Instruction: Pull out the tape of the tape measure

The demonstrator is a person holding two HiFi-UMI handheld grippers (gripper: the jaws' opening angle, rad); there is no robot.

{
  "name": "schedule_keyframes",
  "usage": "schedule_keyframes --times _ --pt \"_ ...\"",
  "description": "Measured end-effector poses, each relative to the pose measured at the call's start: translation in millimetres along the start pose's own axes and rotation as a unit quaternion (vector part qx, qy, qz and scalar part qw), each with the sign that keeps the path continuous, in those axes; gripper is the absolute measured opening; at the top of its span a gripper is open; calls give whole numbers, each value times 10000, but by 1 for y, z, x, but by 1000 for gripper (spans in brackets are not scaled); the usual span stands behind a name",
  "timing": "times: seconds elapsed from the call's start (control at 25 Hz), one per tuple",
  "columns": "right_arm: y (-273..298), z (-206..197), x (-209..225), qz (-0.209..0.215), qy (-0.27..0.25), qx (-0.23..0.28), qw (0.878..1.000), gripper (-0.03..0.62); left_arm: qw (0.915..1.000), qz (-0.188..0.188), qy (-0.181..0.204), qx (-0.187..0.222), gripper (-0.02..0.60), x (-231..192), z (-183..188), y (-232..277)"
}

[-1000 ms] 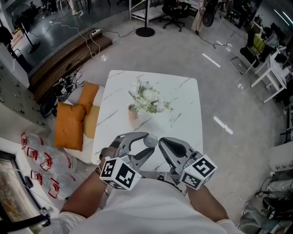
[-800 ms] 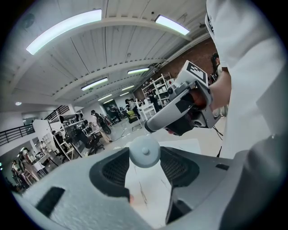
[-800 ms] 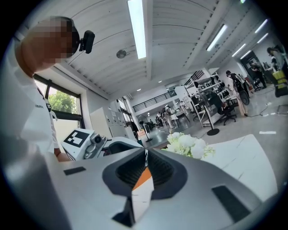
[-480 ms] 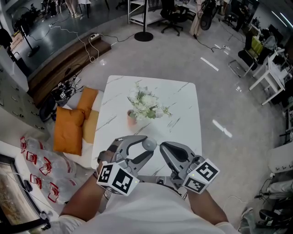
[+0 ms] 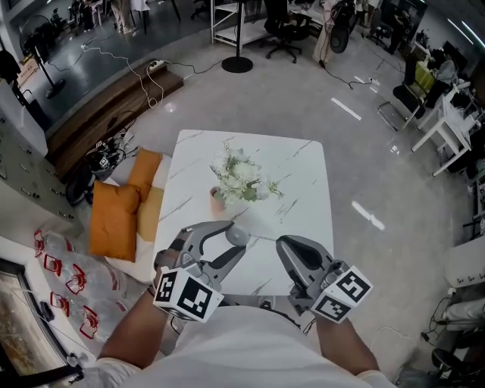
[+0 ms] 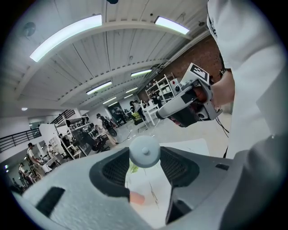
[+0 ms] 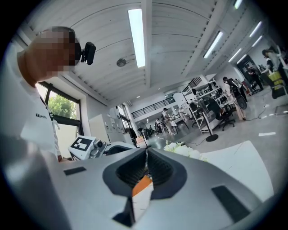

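- left gripper [image 5: 230,244] low centre, jaws closed on round grey tape measure [image 5: 238,235], above near edge of white marble-pattern rectangular table [image 5: 303,182]
- right gripper [image 5: 283,245] just beside it, apart from it, jaws look together
- white flower bunch [image 5: 241,178] in small pink pot [image 5: 218,199] mid-table
- orange cushions [image 5: 114,220] left of table
- black round stand base [image 5: 237,65] on grey floor beyond table

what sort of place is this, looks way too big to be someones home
Probably a large open-plan workshop or lab, not a home: office chairs and metal shelving on a polished floor, loose cables trailing across it, and long strip lights overhead.
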State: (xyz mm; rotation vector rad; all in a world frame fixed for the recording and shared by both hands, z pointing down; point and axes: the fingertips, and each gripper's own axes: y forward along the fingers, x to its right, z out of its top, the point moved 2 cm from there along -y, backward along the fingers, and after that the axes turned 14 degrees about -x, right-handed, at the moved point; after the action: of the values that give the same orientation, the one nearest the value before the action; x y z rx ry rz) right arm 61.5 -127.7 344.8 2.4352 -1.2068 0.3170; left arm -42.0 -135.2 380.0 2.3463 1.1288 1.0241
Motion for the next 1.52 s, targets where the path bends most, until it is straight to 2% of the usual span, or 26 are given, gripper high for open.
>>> schedule_keyframes --times 0.36,0.76,1.04,1.16,1.52 --pt "-10 12 1 -103 -93 176 9997 20 9997 155 -149 117 222 -16 9 -12" --pt "-20 21 -3 -227 -311 290 9988 18 9995 185 -110 215 222 -16 17 -18" --pt "-32 26 9 -497 -136 501 9974 18 9987 401 -300 92 222 -32 1 -27" --pt "-39 27 16 -571 -87 538 9969 18 9987 467 -214 47 222 -35 -9 -28" --pt "-43 34 22 -668 -162 624 9957 18 9982 503 -328 83 222 -38 -2 -29"
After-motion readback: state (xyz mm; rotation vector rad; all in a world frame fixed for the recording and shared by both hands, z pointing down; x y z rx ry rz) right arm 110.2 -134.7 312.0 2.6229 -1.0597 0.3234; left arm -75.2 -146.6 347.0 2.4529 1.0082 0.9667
